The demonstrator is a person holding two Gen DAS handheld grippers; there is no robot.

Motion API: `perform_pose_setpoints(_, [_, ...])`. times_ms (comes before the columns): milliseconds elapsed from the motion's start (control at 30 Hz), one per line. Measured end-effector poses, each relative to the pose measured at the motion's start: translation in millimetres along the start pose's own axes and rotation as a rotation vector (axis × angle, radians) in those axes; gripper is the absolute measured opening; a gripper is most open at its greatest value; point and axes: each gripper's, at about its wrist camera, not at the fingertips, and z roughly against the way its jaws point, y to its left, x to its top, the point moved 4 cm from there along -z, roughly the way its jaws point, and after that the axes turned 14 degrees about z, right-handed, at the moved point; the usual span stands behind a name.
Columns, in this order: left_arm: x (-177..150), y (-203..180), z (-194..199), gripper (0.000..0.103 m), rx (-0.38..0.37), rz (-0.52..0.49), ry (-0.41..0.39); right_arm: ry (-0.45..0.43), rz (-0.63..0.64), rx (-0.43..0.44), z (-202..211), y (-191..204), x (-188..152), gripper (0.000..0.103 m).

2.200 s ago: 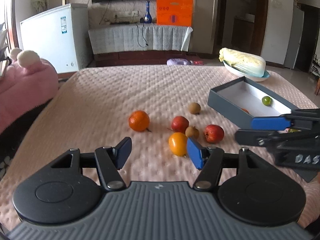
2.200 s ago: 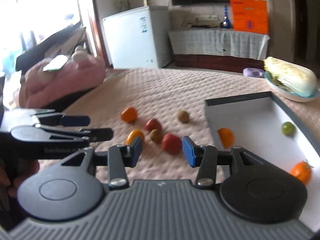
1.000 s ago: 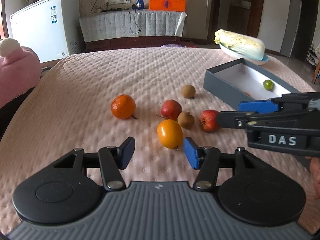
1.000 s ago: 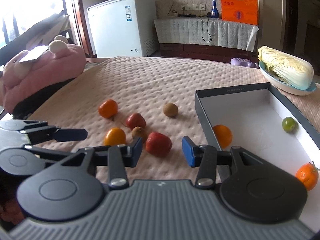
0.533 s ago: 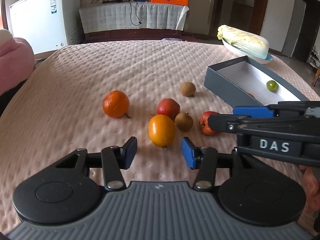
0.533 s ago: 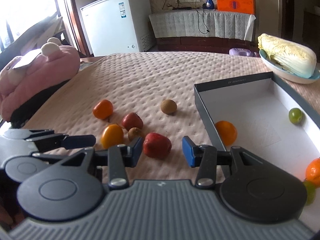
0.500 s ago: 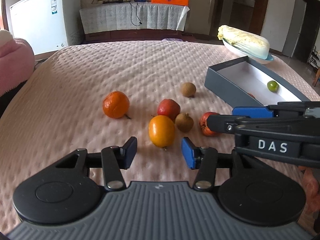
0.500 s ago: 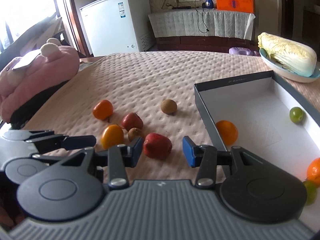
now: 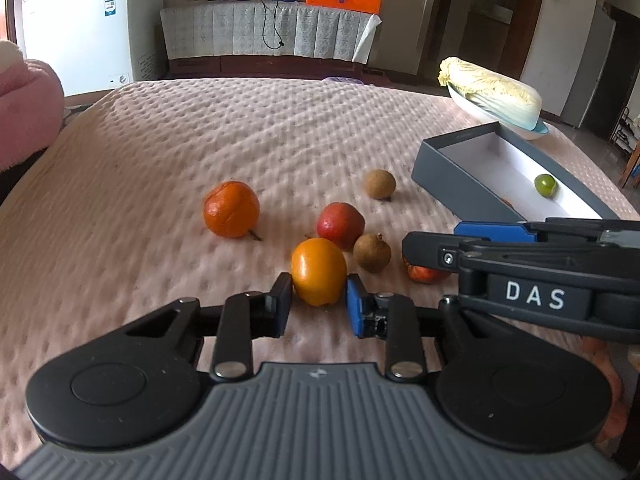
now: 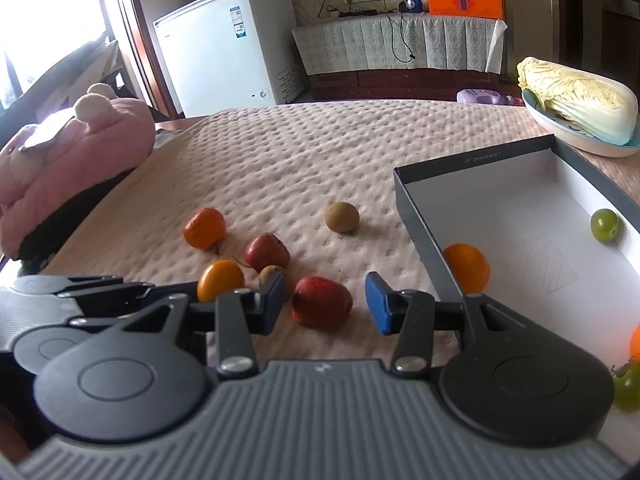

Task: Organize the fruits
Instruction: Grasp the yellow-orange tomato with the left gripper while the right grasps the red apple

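You are closing the left gripper [image 9: 319, 306] on the yellow fruit [image 9: 318, 271]: its jaws have just been closing, and both pads are now pressing the fruit's sides, pinching it where it sits on the bedspread [image 9: 200, 140]. Your right gripper [image 10: 325, 304] is hanging spread around the red fruit [image 10: 321, 301], its pads standing clear of it on both sides.

The step in hand looks like the pick, two fruits at a time. Next you are likely lifting the yellow fruit straight up, so it clears the brown fruit [image 9: 372, 252] just beside it, and carrying it over the wall of the box [image 10: 416, 216] to your right. The right jaws would need to close first.

Three more fruits are lying loose: an orange [image 9: 231, 214], a second red one [image 9: 340, 225] and a brown one farther back [image 9: 379, 184]. In the box, an orange fruit [image 10: 467, 266] is resting against the near wall and a green one [image 10: 604, 225] at the far side.

The bedspread is pink, quilted and soft, so fruit may be rolling easily. Around it you are seeing a white freezer [image 10: 224, 48], a pink plush [image 10: 72, 148] and a cabbage [image 10: 576, 98] in a dish.
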Motion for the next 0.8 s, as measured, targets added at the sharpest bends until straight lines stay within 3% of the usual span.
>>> perform_pose_setpoints(300, [4.3,30.3,10.6,0.033,0.045,0.037,-0.008,0.034,0.077,-0.014,-4.2,9.6,-4.2,0.047])
perform_pose_setpoints(700, [3.4,28.9,9.4,0.033,0.054,0.031,-0.009,0.062,0.152,-0.083,-16.4,16.3,-6.7,0.047])
perform_pose_setpoints(800, [3.4,29.5,9.3,0.033,0.058,0.032,-0.007,0.061,0.157,-0.085,-16.6,17.1,-6.3,0.042])
